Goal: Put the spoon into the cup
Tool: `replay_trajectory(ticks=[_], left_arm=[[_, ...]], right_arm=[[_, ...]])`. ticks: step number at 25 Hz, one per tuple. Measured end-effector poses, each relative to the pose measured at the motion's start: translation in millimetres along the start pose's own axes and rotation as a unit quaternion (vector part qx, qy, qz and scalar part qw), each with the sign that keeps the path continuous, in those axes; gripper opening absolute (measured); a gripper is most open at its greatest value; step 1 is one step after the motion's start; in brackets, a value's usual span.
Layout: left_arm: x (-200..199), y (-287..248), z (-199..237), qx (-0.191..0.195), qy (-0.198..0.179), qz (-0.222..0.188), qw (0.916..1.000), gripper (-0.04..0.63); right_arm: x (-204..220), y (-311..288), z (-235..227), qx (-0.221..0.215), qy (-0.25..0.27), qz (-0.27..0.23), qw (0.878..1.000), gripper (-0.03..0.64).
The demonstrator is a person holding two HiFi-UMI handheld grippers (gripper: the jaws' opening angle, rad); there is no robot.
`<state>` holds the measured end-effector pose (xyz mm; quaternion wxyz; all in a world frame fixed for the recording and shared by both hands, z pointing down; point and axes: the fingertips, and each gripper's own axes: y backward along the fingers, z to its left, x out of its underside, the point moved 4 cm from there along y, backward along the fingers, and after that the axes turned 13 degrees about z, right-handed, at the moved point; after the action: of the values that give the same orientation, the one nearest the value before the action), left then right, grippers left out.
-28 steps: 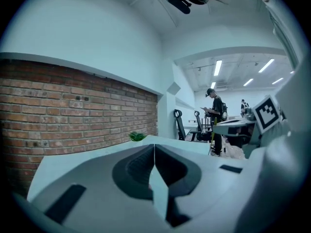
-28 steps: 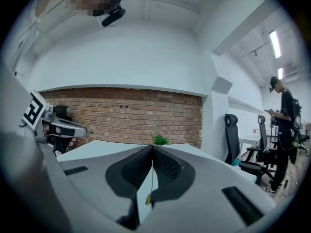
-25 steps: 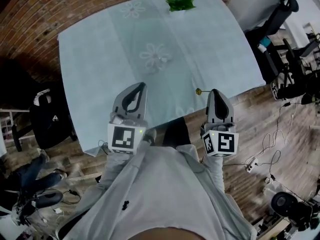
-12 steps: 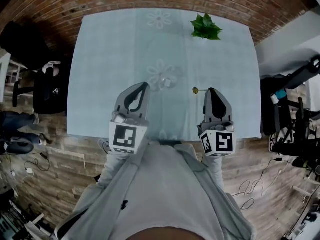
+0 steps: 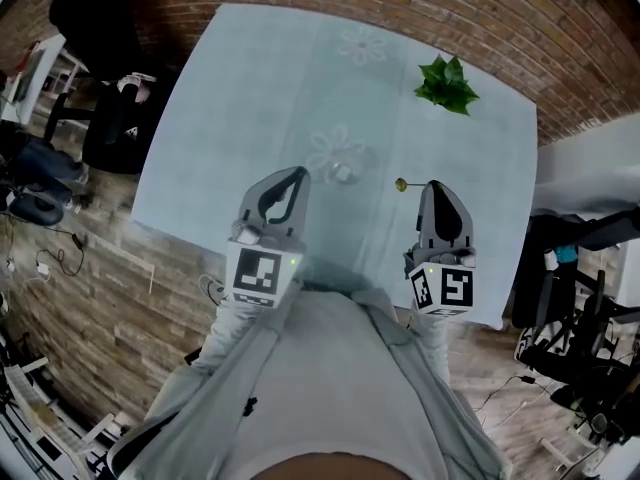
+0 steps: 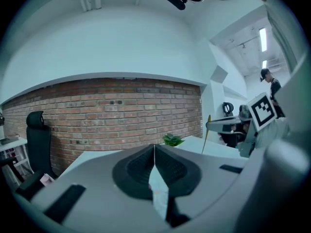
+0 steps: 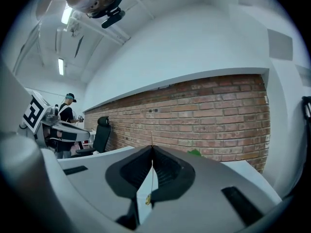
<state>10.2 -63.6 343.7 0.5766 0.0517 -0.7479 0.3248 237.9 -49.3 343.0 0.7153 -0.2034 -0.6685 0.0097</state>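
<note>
A clear glass cup stands on the pale blue tablecloth, just ahead and right of my left gripper. That gripper is shut with nothing in it; in the left gripper view its jaws meet in a thin line. My right gripper is shut on a thin gold spoon, whose tip sticks out to the left toward the cup. In the right gripper view the spoon runs as a fine gold line between the closed jaws. The left gripper view also shows that spoon.
A small green plant sits at the table's far right corner, also seen as the plant. Brick wall lies beyond the table. Chairs and clutter stand on the wooden floor to the left; a person stands in the background.
The head view has swung, so the table now lies turned and more fully ahead of both grippers. Both grippers stay shut, and the spoon remains in the right one.
</note>
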Motion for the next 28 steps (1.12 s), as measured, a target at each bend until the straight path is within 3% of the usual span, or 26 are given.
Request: replay_trajectory(ticks=[19,28], left_arm=[[-9.9,-19.5,9.2,0.015,-0.002,-0.008,0.9999,0.020],[1.6,-31.9,13.5,0.028,0.010,0.004,0.9996,0.020]], right_arm=[[1.0,-13.7,-16.2,0.020,-0.031,0.007,0.999,0.020],[-12.2,-36.1,-0.4,-0.016,-0.045,-0.001,0.999,0.020]])
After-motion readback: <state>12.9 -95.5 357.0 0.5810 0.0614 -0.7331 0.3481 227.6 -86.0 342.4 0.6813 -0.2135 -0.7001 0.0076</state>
